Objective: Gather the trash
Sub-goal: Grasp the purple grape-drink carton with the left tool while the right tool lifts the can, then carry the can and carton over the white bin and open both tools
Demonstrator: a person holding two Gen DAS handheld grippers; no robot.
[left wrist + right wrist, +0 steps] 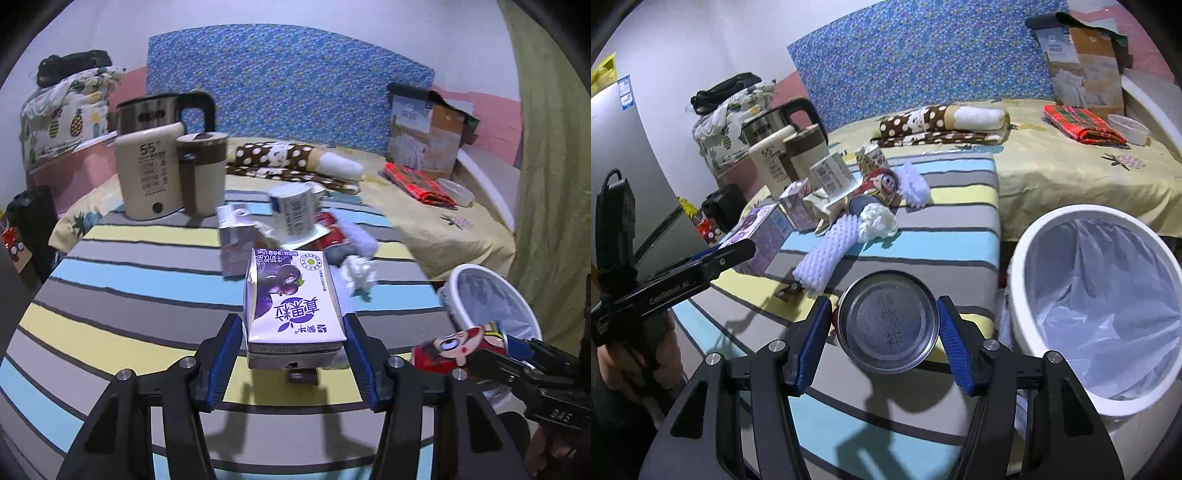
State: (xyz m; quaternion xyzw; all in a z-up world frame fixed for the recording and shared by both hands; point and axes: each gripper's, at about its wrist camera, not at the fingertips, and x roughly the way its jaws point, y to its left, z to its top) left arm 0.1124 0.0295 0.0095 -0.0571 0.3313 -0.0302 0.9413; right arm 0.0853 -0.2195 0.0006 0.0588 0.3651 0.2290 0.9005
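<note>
My left gripper (291,354) is shut on a purple-and-white milk carton (291,306), held a little above the striped table (110,295). My right gripper (884,343) is shut on a red cartoon can (888,321), its round metal bottom facing the camera. That can (458,347) hangs just left of the white lined bin (1027,258), which stands off the table's right edge. On the table lie a second cartoon can (879,188), a white foam net (831,251), a crumpled tissue (879,221), a paper cup (834,177) and a small carton (798,203).
A steel kettle (162,110), a cream thermos jug (147,173) and a brown-banded cup (203,170) stand at the table's far left. Behind is a bed with a spotted blanket (942,122), a red cloth (1082,125) and a cardboard box (1086,74). A small wrapper (790,293) lies near the front.
</note>
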